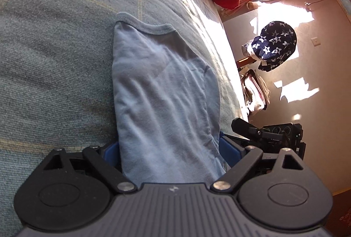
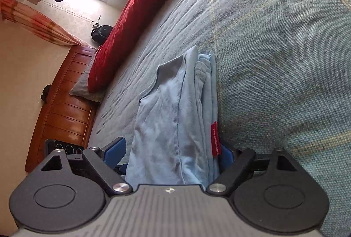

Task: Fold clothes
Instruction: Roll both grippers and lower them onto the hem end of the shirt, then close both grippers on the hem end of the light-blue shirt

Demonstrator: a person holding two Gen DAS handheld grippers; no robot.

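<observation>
Evidently both grippers are pinching one light-blue cotton garment [image 2: 175, 118], already doubled into several layers, against the grey-green woven bedspread [image 2: 285, 61]. The left gripper [image 1: 169, 153] is clamping a broad bundle, and the right gripper [image 2: 173, 153] is clamping the layered edge by the red label [image 2: 214, 138]. Keeping equal tension should be stopping those layers sliding.
</observation>
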